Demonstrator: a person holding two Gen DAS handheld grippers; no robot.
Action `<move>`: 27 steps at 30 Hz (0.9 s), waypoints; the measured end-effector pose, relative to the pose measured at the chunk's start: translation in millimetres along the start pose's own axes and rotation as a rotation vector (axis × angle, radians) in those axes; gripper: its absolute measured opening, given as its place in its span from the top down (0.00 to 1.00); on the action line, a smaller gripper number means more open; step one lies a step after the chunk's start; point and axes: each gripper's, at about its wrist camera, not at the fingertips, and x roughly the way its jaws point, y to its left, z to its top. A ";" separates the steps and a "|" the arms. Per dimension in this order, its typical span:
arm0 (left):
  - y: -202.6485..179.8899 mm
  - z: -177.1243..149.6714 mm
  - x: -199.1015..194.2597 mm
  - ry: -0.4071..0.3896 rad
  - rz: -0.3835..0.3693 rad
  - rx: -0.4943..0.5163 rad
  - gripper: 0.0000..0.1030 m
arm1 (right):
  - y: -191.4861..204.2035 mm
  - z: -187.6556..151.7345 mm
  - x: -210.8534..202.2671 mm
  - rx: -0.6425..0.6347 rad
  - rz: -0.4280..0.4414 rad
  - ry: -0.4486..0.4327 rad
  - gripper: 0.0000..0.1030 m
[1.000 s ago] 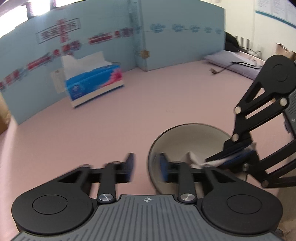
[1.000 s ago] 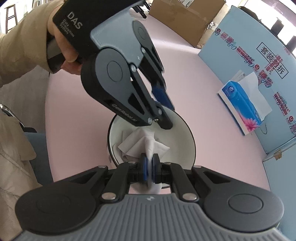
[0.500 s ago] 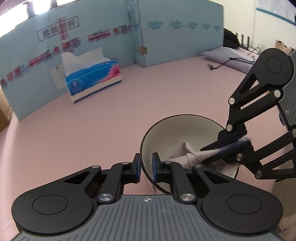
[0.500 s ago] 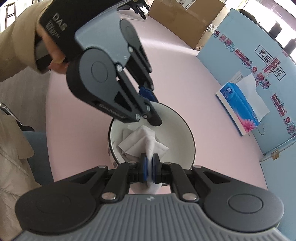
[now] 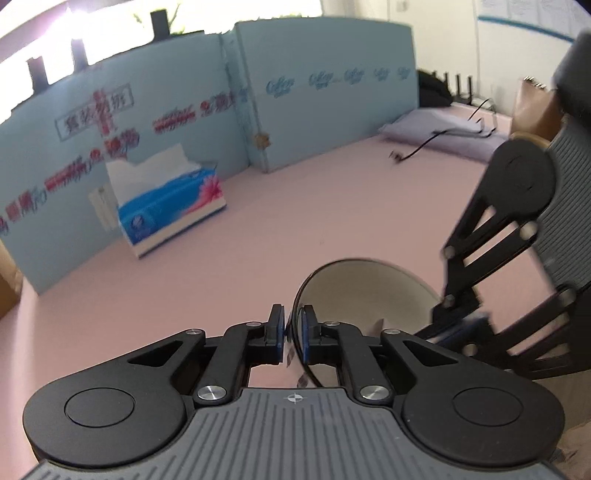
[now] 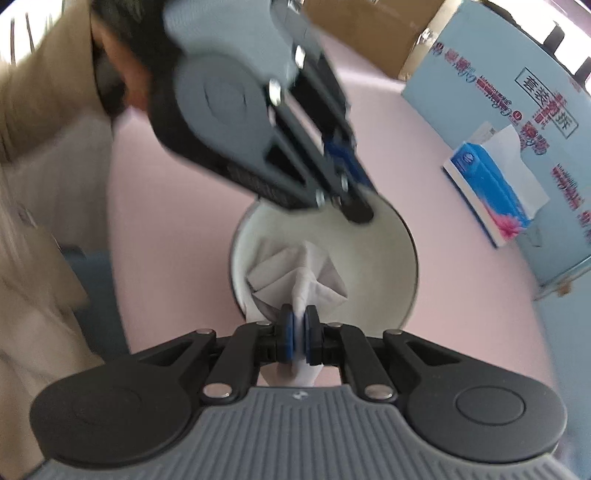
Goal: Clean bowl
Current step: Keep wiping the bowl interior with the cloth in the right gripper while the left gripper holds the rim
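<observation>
We hold one bowl point(image 6: 373, 266) on the pink table point(image 5: 295, 229), and our left gripper point(image 5: 291, 332) pinches its rim with the jaws squeezed tight. Our right gripper point(image 6: 300, 332) is closed on one white tissue point(image 6: 299, 273) that sits inside the bowl. One blue tissue box point(image 5: 170, 210) stands well apart, by the blue wall point(image 5: 325, 110). One brown box point(image 6: 369, 33) is cut off at the top edge. In the left view our right gripper hides most of the tissue. Both views are blurry.
</observation>
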 end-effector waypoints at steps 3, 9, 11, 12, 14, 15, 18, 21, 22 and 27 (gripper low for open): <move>-2.3 2.2 4.0 0.000 0.004 0.000 0.87 | 9.3 3.7 7.1 -0.077 -0.064 0.053 0.93; 2.0 1.0 5.6 -0.002 -0.009 -0.024 0.87 | 11.9 7.3 16.3 -0.159 -0.204 0.095 0.94; 3.3 0.9 5.7 -0.005 -0.015 -0.030 0.87 | 13.0 9.1 17.4 -0.183 -0.245 0.089 0.94; 3.9 0.9 5.8 -0.006 -0.018 -0.033 0.87 | 13.7 10.6 17.6 -0.198 -0.269 0.083 0.94; 4.6 1.1 6.5 -0.007 -0.021 -0.036 0.87 | 15.3 13.5 16.0 -0.229 -0.312 0.069 0.94; 4.9 1.2 6.8 -0.009 -0.023 -0.037 0.87 | 15.5 15.3 14.2 -0.241 -0.325 0.064 0.94; 5.7 0.8 7.1 -0.011 -0.026 -0.040 0.87 | 16.0 15.6 13.2 -0.272 -0.326 0.080 0.94; 6.5 0.1 7.9 -0.014 -0.029 -0.044 0.87 | 17.7 10.6 16.9 -0.300 -0.296 0.123 0.94; 6.6 -0.1 7.9 -0.014 -0.030 -0.044 0.87 | 18.3 9.6 16.7 -0.302 -0.284 0.133 0.94; 5.9 0.6 7.9 -0.020 -0.038 -0.040 0.87 | 15.2 8.5 13.4 -0.264 -0.205 0.157 0.94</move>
